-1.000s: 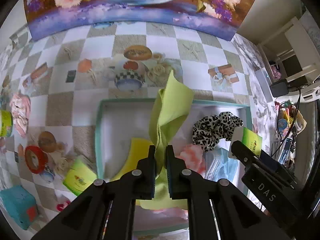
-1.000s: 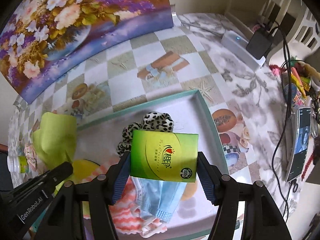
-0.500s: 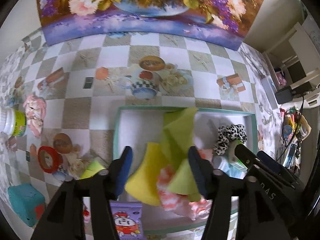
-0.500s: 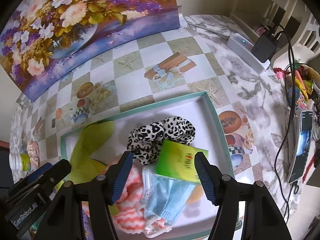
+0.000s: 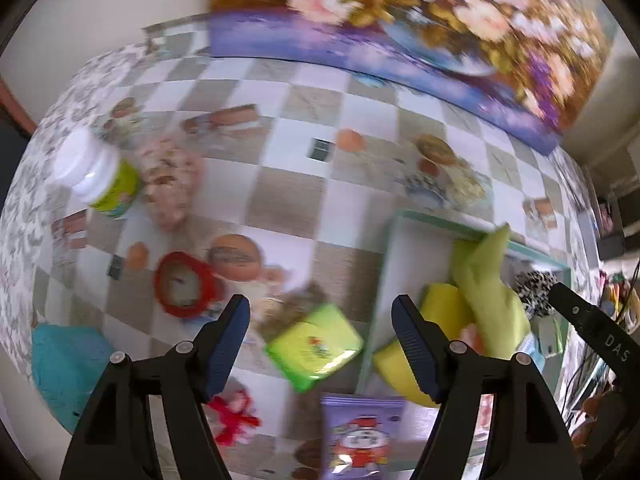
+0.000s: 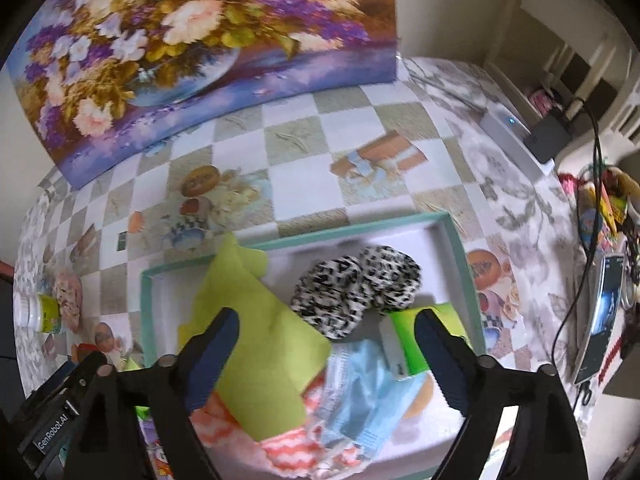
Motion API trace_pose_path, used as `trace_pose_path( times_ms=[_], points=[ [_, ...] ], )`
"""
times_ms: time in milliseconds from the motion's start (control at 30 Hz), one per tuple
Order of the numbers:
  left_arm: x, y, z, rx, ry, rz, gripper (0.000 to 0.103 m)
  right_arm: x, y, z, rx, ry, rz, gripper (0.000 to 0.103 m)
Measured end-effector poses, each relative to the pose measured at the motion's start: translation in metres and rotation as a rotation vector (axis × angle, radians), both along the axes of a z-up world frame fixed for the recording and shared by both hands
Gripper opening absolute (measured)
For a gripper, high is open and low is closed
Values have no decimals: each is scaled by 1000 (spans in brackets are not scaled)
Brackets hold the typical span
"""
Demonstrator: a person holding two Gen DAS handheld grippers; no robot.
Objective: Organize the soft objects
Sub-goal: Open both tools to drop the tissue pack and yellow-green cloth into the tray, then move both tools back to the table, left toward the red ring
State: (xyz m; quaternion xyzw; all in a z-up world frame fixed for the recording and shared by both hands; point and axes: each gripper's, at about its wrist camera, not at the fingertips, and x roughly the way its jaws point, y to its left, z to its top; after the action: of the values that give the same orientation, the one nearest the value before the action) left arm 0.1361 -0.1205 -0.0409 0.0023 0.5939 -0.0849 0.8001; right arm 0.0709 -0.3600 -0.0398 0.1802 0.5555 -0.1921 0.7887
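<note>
**Spotter:** Start with the big picture. Where do the soft things sit?

**Me:** Most are in the teal-rimmed tray (image 6: 460, 248): the lime cloth (image 6: 256, 344) draped over its left half, the leopard scrunchie (image 6: 356, 292) toward the back, the blue face mask (image 6: 360, 392) and a pink-and-white zigzag cloth (image 6: 288, 448) at the near edge, with a green tissue pack (image 6: 420, 340) just right of the mask. Outside the tray, on the checked tablecloth (image 5: 288, 200), I judge the next candidate is the second green tissue pack (image 5: 316, 344).

**Spotter:** Which way from your jaws?

**Me:** It lies just ahead of the left gripper (image 5: 320, 316), between the two fingers and slightly right of centre, close beside the tray's left wall. Its long axis runs diagonally, low-left to high-right, so it sits skewed to my closing line. The left gripper is far nearer; the right gripper (image 6: 326, 336) hangs over the tray.

**Spotter:** Jaw state?

**Me:** Both spread wide and holding nothing. The left view is blurred, so finer detail is uncertain.

**Spotter:** Pose?

**Me:** Left tilted down at the cloth, off the tray's left side; I'd twist the wrist a little before closing. Smaller clutter nearby: a red tape roll (image 5: 184, 284), a purple snack packet (image 5: 360, 436), a red trinket (image 5: 234, 416).
</note>
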Motion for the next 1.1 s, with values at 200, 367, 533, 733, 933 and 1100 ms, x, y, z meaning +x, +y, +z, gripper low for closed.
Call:
trace_pose_path(
  times_ms=[200,367,533,733,933,1100],
  points=[
    [-1,40,17,-60,-43,69,79,11,30,9,60,-73,67,98],
    [5,71,19,-125,-30,124,80,14,60,16,136,-147,123,98],
    [8,93,19,-199,-7,160,80,18,88,13,147,-140,175,99],
    [11,110,18,-282,11,175,80,21,115,7,243,-161,221,99],
    [14,133,17,-314,10,215,80,25,143,6,179,-112,273,99],
    [18,145,17,-321,2,226,80,28,160,9,158,-116,295,102]
  ],
)
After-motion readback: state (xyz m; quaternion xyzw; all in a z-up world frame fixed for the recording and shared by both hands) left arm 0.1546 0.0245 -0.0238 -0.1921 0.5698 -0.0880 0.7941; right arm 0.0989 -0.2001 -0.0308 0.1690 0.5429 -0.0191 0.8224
